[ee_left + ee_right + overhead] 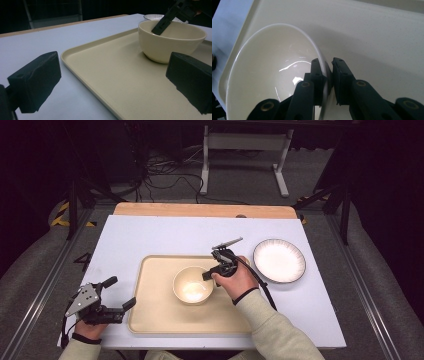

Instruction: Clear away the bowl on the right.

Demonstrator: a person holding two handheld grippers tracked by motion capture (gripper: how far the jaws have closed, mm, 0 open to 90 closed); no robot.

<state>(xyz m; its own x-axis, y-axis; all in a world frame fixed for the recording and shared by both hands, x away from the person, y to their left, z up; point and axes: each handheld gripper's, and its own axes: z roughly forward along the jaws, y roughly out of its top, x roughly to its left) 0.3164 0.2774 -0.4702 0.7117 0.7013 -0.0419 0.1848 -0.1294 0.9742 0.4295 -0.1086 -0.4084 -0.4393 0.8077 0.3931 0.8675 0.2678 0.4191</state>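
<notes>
Right claw [327, 75] pinches bowl [193, 284] rim on tray [160, 315]; no writing visible

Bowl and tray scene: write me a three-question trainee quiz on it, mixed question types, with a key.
1. True or false: the right claw grips the rim of the bowl, one jaw inside and one outside.
2. Multiple choice: where does the plate sit? A) on the tray B) on the white table surface, right of the tray C) inside the bowl
3. Fill in: the left claw hovers near the tray's ____ edge, jaws apart and holding nothing.

Key: 1 true; 2 B; 3 left
</notes>
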